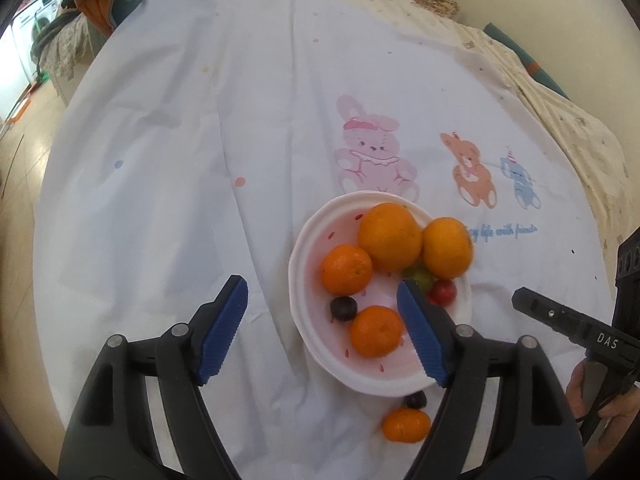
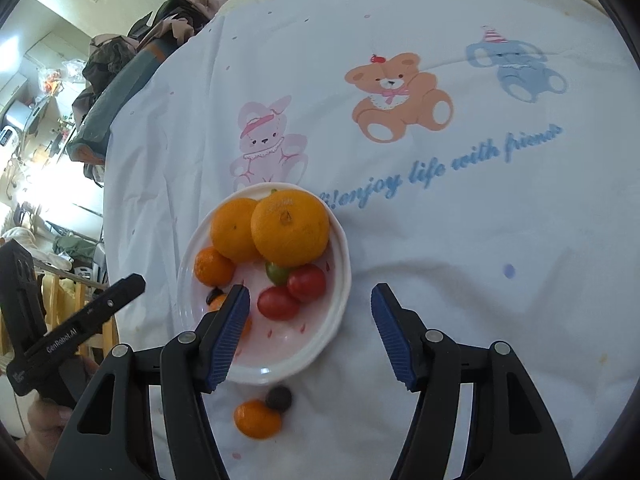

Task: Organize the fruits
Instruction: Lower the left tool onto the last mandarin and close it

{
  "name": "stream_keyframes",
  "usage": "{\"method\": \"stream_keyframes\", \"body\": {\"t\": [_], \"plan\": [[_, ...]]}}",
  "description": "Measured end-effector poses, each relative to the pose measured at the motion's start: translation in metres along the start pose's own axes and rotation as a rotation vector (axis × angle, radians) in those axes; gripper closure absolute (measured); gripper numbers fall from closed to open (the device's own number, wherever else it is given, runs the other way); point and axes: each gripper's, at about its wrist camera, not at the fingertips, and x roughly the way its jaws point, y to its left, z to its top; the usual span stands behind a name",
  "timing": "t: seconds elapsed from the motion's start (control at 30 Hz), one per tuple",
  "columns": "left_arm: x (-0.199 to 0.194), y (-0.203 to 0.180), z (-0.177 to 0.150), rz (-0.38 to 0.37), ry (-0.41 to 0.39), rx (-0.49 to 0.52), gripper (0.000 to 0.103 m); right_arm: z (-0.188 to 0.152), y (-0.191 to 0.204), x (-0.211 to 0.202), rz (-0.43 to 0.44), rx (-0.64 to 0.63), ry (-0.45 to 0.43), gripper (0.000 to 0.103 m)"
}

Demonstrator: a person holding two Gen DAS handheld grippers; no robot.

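From the left wrist view I see the left gripper (image 1: 322,332) with its blue fingers (image 1: 224,328) spread apart and holding nothing; the right one overlaps the near rim of the white bowl (image 1: 298,280) at lower centre of the frame. The bowl holds two large oranges (image 1: 390,236), two small mandarins (image 1: 346,269), a dark grape (image 1: 343,307), a green grape (image 1: 420,276) and a red tomato (image 1: 444,292). A loose mandarin (image 1: 406,424) and a loose dark grape (image 1: 416,400), touching each other, lie on the white sheet (image 1: 180,160) just below the bowl.

The right wrist view shows the right gripper (image 2: 310,332), fingers likewise apart and empty, straddling the bowl's right rim. Only this view resolves two red tomatoes (image 2: 292,292); the left view shows one, partly behind a finger. The left view shows the bowl's dark grape fully; here it is mostly hidden.

Readable text: the sheet print reads "enjoy life with friends" (image 2: 440,168), cut short in the left view. The other gripper's body reads "DAS" (image 1: 607,341) in the left view and "GenRobot.AI" (image 2: 62,340) in the right view.
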Motion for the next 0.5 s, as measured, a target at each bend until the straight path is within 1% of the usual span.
{"method": "stream_keyframes", "body": {"t": [0.17, 0.27, 0.37, 0.5], "plan": [[-0.023, -0.009, -0.012, -0.008, -0.027, 0.048, 0.029, -0.016, 0.001, -0.021, -0.007, 0.000, -0.020, 0.037], [-0.031, -0.011, -0.025, -0.017, -0.032, 0.069, 0.029, -0.030, -0.004, -0.035, -0.009, 0.018, -0.030, 0.037], [-0.029, -0.016, -0.041, -0.041, 0.006, 0.087, 0.029, -0.041, -0.012, -0.044, 0.007, 0.068, -0.036, 0.037], [-0.022, -0.028, -0.061, -0.037, 0.050, 0.147, 0.029, -0.058, -0.019, -0.053, -0.005, 0.100, -0.032, 0.037]]}}
